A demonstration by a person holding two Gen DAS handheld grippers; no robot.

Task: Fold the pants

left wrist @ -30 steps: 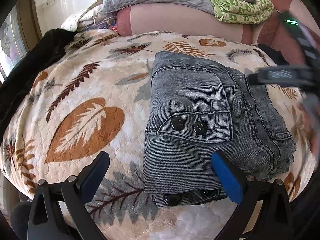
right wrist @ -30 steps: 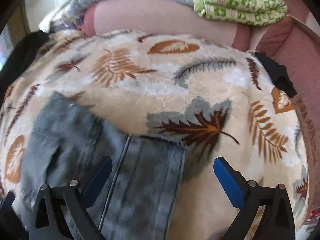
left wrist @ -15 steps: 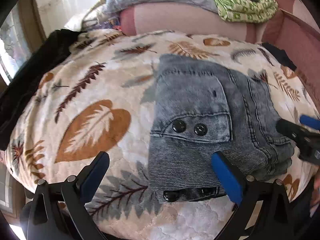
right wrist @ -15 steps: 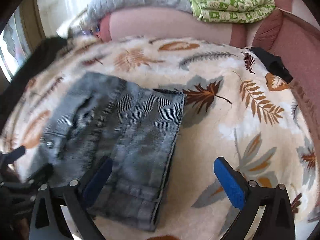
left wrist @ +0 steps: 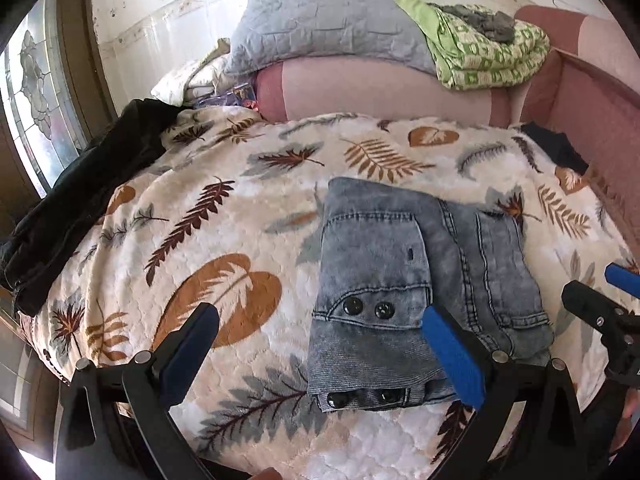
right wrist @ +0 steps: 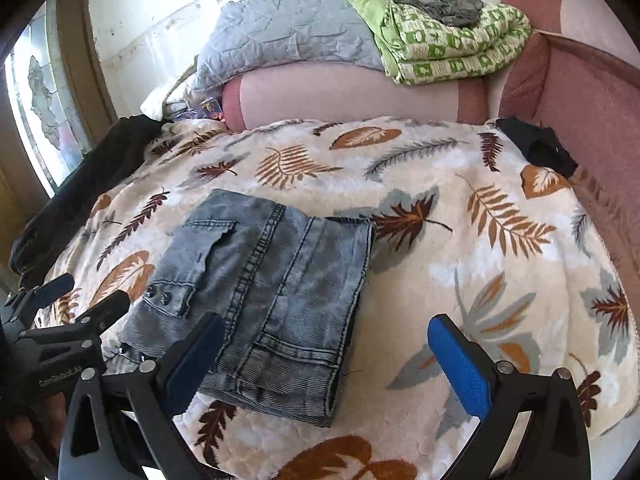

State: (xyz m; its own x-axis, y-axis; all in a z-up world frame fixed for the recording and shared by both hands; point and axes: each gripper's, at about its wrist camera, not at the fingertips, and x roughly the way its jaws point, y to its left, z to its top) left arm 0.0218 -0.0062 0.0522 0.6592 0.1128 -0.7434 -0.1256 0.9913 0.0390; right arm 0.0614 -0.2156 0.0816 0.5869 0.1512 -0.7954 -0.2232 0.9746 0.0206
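1. Behind the work area, a pink sofa back point(left wrist: 380, 92) carries a grey pillow point(left wrist: 320, 28) and a green patterned blanket point(left wrist: 488, 56); a leaf-print blanket point(left wrist: 224, 240) covers the seat.
2. On this blanket lie the pants point(left wrist: 404, 280), grey denim, already folded into a compact rectangle with a buttoned pocket flap on top.
3. The left gripper point(left wrist: 320, 356) has its jaws wide apart and holds nothing; it hovers over the near edge of the pants.
4. The right gripper point(right wrist: 332, 364) also stands wide apart and empty, above the near right corner of the pants point(right wrist: 272, 288).
5. Denim of this kind probably feels thick and a little stiff, not slippery. The layers can slide apart, so a grip should pinch all layers at the folded edge.
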